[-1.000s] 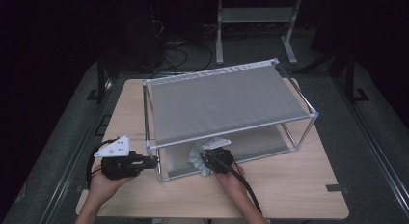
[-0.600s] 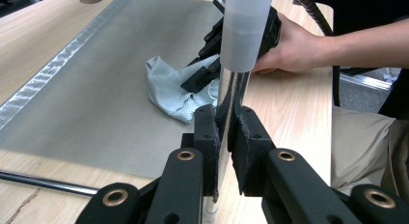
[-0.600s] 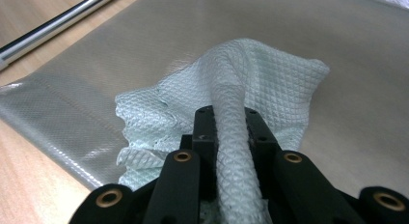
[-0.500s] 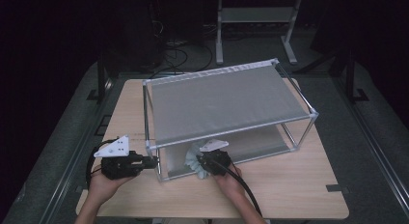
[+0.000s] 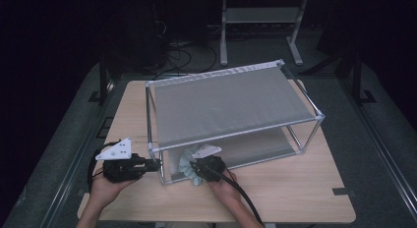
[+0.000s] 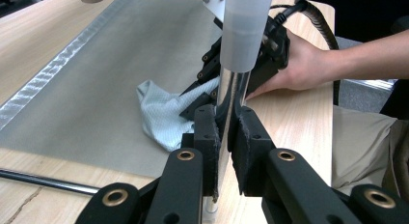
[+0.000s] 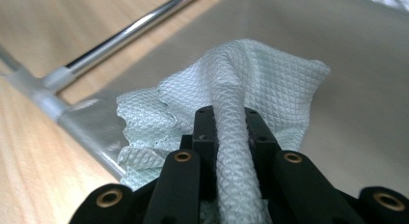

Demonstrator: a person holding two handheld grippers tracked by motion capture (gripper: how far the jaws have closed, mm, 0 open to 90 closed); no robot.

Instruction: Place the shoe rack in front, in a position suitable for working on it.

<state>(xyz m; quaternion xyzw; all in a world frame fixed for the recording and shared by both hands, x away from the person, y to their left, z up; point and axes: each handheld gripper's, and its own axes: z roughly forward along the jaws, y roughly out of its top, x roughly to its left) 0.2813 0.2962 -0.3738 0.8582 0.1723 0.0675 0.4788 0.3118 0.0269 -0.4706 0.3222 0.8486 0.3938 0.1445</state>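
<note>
A dark room surrounds your wooden desk (image 5: pixel 275 198), which carries a two-shelf metal rack (image 5: pixel 231 102) with grey mesh shelves. The cloth (image 5: pixel 188 165), pale green and waffle-textured, lies bunched on the lower shelf (image 6: pixel 96 74) at the rack's near edge, close to its near left corner. Your right gripper (image 5: pixel 205 168) is clamped on a rolled fold of it, the jaws pinched narrow with fabric between them. It looks light, soft and limp, so it will sag and drag, not slide stiffly; a grip on a gathered fold, as you have now, seems the surest hold. Your left gripper (image 5: pixel 147 164) is closed tight on the rack's near left post (image 6: pixel 231 96), steadying the frame. Beyond the desk, cables (image 5: pixel 184 51) and a stand (image 5: pixel 260 16) sit in shadow.
</note>
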